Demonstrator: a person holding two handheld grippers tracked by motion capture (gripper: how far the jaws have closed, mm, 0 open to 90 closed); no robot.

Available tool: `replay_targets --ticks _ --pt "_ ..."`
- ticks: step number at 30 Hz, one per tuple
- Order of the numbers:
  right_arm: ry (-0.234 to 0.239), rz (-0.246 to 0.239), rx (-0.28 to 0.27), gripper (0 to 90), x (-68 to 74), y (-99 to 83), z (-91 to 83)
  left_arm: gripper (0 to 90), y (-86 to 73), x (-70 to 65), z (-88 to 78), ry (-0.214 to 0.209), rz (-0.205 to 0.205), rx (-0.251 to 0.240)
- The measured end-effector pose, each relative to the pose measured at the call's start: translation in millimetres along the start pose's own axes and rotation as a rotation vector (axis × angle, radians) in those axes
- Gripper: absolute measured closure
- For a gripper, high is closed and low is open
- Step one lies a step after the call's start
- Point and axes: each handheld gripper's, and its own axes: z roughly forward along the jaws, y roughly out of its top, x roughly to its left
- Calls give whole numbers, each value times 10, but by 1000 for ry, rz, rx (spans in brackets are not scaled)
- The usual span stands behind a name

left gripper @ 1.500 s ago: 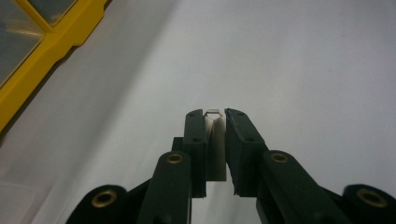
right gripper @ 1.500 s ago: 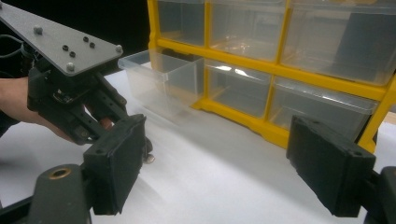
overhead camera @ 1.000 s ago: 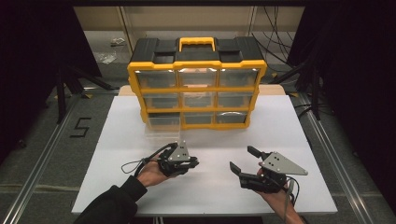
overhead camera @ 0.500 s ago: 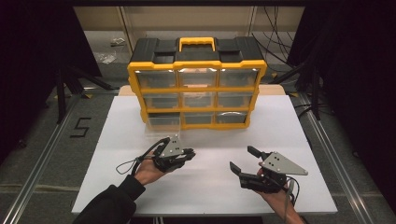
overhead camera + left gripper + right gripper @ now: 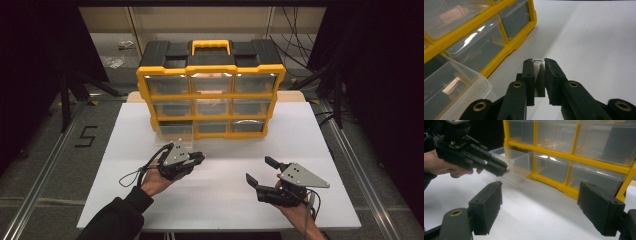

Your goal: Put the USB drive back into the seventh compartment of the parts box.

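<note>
A yellow and black drawer organizer stands at the back of the white table. Its bottom-left clear drawer is pulled out; the drawer also lies at the left of the left gripper view. My left gripper hovers just in front of that drawer. It is shut on a small white piece with a thin metal loop at its top. The right gripper view catches the left gripper beside the drawer. My right gripper is open and holds nothing, low over the front right of the table.
The other clear drawers are pushed in. A black handle well and a yellow carry handle top the organizer. Metal rails run along the floor on both sides, with cables behind the table.
My left gripper has shifted a little left and up toward the pulled-out drawer, still shut on the white piece. The right gripper has stayed put.
</note>
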Motion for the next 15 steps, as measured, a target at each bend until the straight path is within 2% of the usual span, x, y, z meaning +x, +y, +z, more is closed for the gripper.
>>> replay_targets --ticks 8,15 --pt "1 1 -2 208 1 -1 4 783 12 68 -68 41 -17 -28" --pt "2 2 -4 208 -1 -2 6 783 7 179 -148 72 -52 -52"
